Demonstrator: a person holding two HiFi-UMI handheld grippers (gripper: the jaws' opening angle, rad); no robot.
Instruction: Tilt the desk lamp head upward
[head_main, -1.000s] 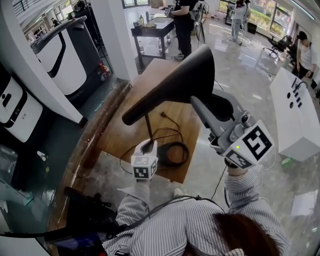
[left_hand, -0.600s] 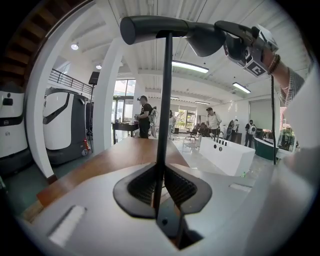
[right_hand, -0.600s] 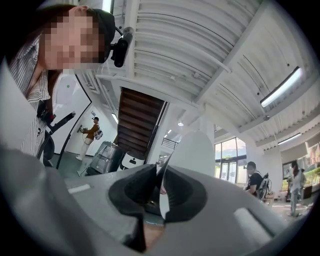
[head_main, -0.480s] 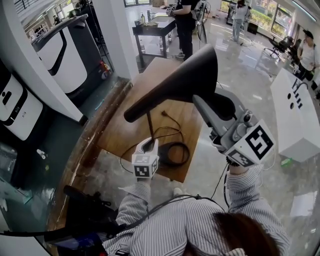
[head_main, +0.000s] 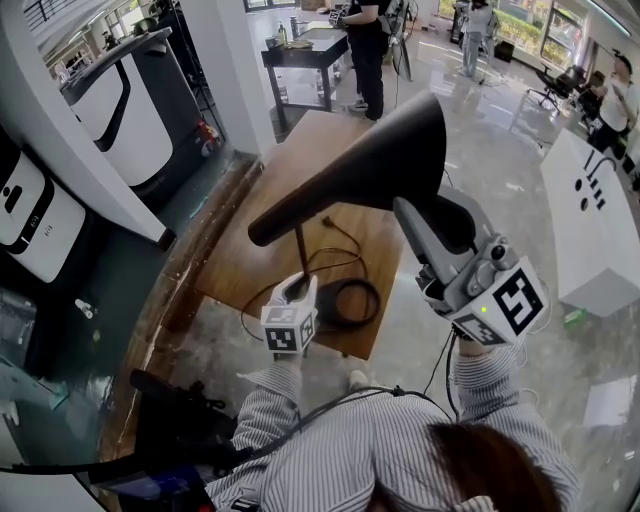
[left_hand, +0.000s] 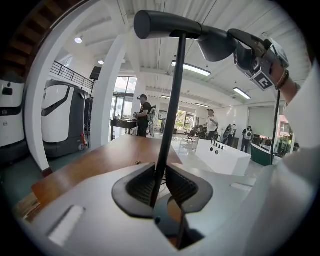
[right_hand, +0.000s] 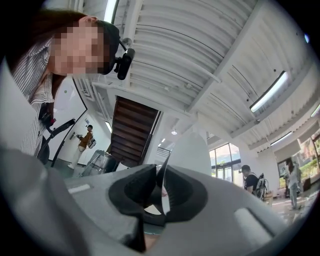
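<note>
Since a second earlier, the right hand-held gripper (head_main: 416, 214) had shifted slightly to the right in the head view, and the wide end of the lamp head (head_main: 350, 170) had gone with it and stood a little higher. The black lamp head hung above the wooden table (head_main: 245, 265), tilted with its wide end up and toward the person's right. The right hand-held gripper's (right_hand: 159, 192) jaws were clamped on the thin rim of that wide end, which ran between the pads in the right gripper view. Lower down, the left hand-held gripper (head_main: 297, 291) sat at the thin upright pole (head_main: 299, 250) near its foot. Its (left_hand: 161, 187) jaws were opening, with the pole (left_hand: 172, 100) between them and a gap showing on one side. A black cable (head_main: 345, 300) lay looped on the table just beside the left hand-held gripper.
</note>
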